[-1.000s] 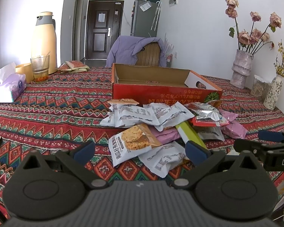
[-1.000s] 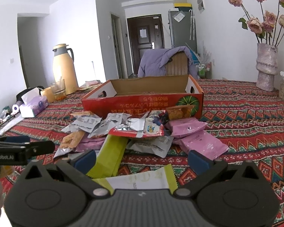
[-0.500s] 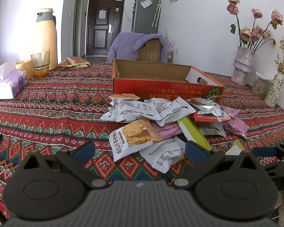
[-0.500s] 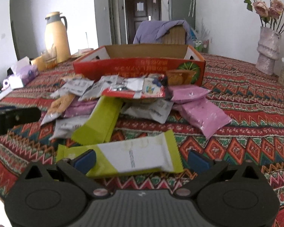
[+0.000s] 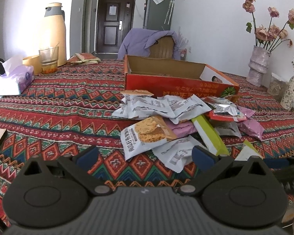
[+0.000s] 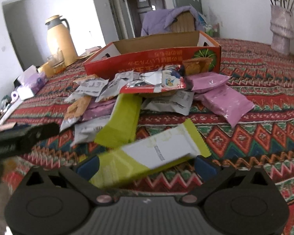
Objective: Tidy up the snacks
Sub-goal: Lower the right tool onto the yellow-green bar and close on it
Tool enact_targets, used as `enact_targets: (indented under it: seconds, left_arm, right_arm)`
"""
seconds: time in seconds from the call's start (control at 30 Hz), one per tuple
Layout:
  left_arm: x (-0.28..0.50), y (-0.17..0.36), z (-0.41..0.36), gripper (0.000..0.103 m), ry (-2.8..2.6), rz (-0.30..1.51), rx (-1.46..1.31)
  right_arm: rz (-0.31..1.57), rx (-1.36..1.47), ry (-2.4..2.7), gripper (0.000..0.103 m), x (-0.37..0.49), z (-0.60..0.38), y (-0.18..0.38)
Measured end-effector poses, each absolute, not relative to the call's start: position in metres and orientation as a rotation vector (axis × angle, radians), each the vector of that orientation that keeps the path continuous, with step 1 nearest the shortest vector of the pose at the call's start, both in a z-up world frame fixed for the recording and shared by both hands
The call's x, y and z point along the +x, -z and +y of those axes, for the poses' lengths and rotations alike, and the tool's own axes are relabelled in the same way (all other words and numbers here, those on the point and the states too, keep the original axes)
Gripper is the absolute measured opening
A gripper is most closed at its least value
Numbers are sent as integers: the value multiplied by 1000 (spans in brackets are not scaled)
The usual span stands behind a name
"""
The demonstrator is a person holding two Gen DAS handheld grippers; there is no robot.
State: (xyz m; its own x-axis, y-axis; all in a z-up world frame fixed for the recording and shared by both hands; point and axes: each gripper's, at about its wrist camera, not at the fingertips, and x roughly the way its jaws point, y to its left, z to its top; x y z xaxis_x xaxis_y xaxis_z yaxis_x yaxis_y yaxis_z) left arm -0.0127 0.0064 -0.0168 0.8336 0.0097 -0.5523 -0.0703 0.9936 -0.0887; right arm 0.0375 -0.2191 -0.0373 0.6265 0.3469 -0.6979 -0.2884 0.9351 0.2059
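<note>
Tabletop (image 5: 49, 117) covered by red patterned cloth. Open red cardboard box (image 5: 178, 82) sits upright toward the far side, nothing visible inside. Snack packets (image 5: 166, 117) heaped just in front of the box: white, pink, silver, green.

Left gripper (image 5: 145, 156): fingers spread wide, hovering low near the heap's near edge, nothing between them.

Right gripper (image 6: 147, 164): fingers spread, a yellow-green and white wrapper (image 6: 152, 154) lying tilted between them. Contact with the blue pads: cannot tell. View slightly blurred.
</note>
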Motion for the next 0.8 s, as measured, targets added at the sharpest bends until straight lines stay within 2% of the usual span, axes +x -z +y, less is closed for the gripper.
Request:
enact_targets:
  seconds: [0.3, 0.4, 0.5, 0.67, 0.8]
  left_arm:
    - [-20, 16, 23, 103, -76, 584, -142]
    - [-19, 17, 22, 103, -67, 588, -141]
    - [-19, 17, 20, 103, -55, 590, -137]
    - [-18, 18, 19, 103, -52, 596, -140]
    - [-17, 19, 16, 103, -51, 602, -139]
  right_arm:
    - [822, -36, -337, 103, 47, -194, 40]
    - [810, -119, -335, 99, 39, -192, 45]
    - [792, -180, -315, 94, 34, -199, 45]
    - [764, -205, -280, 68, 35, -223, 41]
    - [753, -170, -284, 67, 40, -232, 42]
